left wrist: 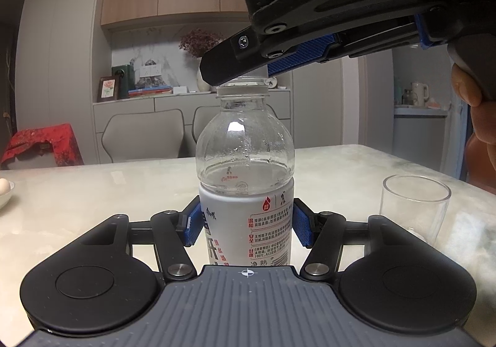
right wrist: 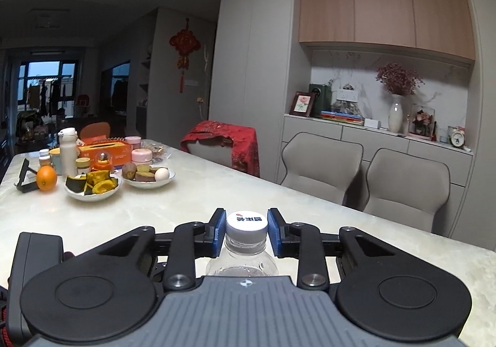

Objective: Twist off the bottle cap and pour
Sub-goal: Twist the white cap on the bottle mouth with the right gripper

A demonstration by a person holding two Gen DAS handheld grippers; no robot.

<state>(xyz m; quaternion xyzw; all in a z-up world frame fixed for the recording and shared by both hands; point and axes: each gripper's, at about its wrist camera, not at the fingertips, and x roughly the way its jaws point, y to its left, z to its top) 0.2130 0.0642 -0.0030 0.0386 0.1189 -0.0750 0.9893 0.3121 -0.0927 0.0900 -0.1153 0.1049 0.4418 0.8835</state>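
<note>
1. Bottle [left wrist: 245, 179]: stands upright on the pale table [left wrist: 93, 192], part-filled with clear liquid, its labelled body between the blue pads of the left gripper [left wrist: 245, 223]
2. Cap [right wrist: 247, 224]: white, sits on the neck; whether threaded tight or only resting cannot be told
3. Left gripper: jaws narrow, pads against or very nearly against the label on both sides; judged to be holding the bottle steady
4. Right gripper [right wrist: 247, 229]: comes in from above and to the side, jaws narrow around the cap, a thin gap visible on each side in the right wrist view; firm contact cannot be confirmed
5. Glass [left wrist: 415, 207]: clear, upright, apparently empty, near the bottle on its right
6. Judgement: the scene fits either loosening the cap before pouring or putting it back on after
7. Advice for any cap turn: centre the pads on the ribbed skirt, close squarely, keep the turning axis in line with the neck, and hold the body firm so it cannot spin or tip toward the glass
</note>
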